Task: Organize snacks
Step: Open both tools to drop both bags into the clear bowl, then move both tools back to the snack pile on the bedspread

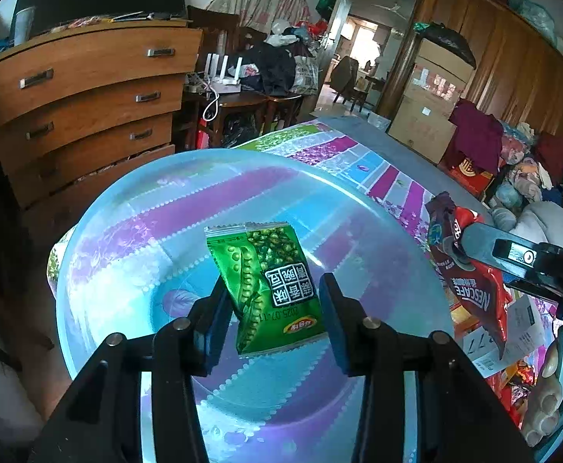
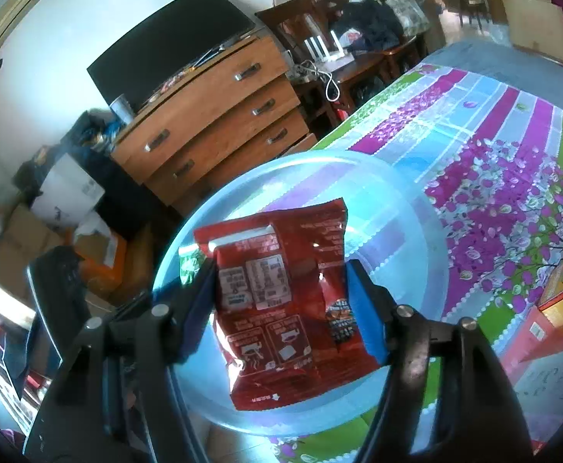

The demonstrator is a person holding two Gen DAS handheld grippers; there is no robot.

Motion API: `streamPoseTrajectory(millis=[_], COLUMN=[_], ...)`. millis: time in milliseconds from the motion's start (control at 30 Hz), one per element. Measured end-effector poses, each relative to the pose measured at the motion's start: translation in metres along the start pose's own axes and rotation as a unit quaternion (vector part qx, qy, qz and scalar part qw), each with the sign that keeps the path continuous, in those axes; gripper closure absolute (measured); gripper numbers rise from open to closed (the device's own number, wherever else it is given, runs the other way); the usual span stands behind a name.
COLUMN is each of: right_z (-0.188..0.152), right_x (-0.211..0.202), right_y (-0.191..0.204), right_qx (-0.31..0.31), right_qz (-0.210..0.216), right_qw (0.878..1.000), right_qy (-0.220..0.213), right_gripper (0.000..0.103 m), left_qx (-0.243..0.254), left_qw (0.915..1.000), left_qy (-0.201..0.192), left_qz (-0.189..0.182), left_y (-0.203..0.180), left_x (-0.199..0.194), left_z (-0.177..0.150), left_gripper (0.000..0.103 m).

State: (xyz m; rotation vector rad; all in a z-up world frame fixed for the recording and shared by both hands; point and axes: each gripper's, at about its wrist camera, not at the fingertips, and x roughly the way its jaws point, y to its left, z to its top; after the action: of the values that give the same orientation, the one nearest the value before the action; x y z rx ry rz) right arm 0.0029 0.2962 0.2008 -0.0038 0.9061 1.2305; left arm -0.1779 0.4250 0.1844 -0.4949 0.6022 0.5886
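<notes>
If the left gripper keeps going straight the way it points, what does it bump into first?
Probably the green snack packet between the left gripper fingers, then the clear blue bowl under it. Depth is hard to judge here, so I can't tell if the packet is hanging or already lying in the bowl.

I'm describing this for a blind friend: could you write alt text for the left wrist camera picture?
A green pea snack packet sits between the fingers of the left gripper above a clear plastic basin on a bright striped floral cloth. At right, the right gripper holds a red Nescafe packet; a wooden chest of drawers stands behind.
</notes>
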Motion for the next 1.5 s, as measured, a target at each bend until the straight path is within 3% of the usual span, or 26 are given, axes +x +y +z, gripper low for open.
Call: streamPoseTrajectory(millis=[100, 167, 267, 500, 800, 1000, 1033, 1100, 1167, 1300, 1400, 1500], right_z=[0.000, 0.000, 0.000, 0.000, -0.031, -0.082, -0.093, -0.116, -0.143, -0.202, -0.246, -0.288], right_x=[0.007, 0.010, 0.009, 0.000, -0.051, -0.097, -0.105, -0.120, -0.136, -0.164, -0.185, -0.209], right_y=[-0.003, -0.005, -0.005, -0.005, 0.004, -0.005, -0.009, -0.019, -0.031, -0.061, -0.083, -0.102], right_qx=[0.008, 0.013, 0.016, 0.018, -0.020, -0.039, -0.034, -0.023, -0.004, 0.041, 0.090, 0.133], right_qz=[0.004, 0.002, -0.001, 0.002, -0.020, -0.071, -0.078, -0.095, -0.112, -0.149, -0.172, -0.187], right_qw=[1.000, 1.000, 1.000, 1.000, 0.998, 0.993, 0.993, 0.991, 0.990, 0.985, 0.979, 0.971], right_qy=[0.010, 0.014, 0.008, -0.007, -0.061, -0.084, -0.087, -0.089, -0.087, -0.072, -0.058, -0.058], right_gripper=[0.032, 0.029, 0.022, 0.022, 0.022, 0.018, 0.018, 0.018, 0.018, 0.018, 0.018, 0.018], left_qx=[-0.008, -0.012, -0.018, -0.035, -0.050, -0.040, -0.040, -0.043, -0.040, -0.020, 0.030, 0.097], left_qw=[1.0000, 0.9999, 0.9998, 0.9994, 0.9979, 0.9955, 0.9949, 0.9935, 0.9908, 0.9898, 0.9854, 0.9739], left_qy=[0.001, 0.002, 0.004, 0.003, -0.037, -0.067, -0.073, -0.088, -0.115, -0.106, -0.097, -0.083], left_qz=[0.001, 0.000, 0.001, -0.001, -0.021, -0.053, -0.056, -0.058, -0.059, -0.093, -0.136, -0.188], left_y=[0.005, 0.008, 0.012, 0.020, 0.022, 0.009, 0.007, 0.001, -0.009, -0.039, -0.081, -0.134], left_x=[0.001, 0.002, 0.003, 0.004, -0.020, -0.046, -0.050, -0.059, -0.070, -0.083, -0.095, -0.107], left_z=[-0.001, -0.001, -0.002, -0.002, 0.002, 0.001, 0.000, -0.003, -0.008, -0.014, -0.024, -0.045], left_gripper=[0.039, 0.035, 0.034, 0.033, 0.033, 0.033, 0.032, 0.017, 0.017, 0.017, 0.017, 0.017])
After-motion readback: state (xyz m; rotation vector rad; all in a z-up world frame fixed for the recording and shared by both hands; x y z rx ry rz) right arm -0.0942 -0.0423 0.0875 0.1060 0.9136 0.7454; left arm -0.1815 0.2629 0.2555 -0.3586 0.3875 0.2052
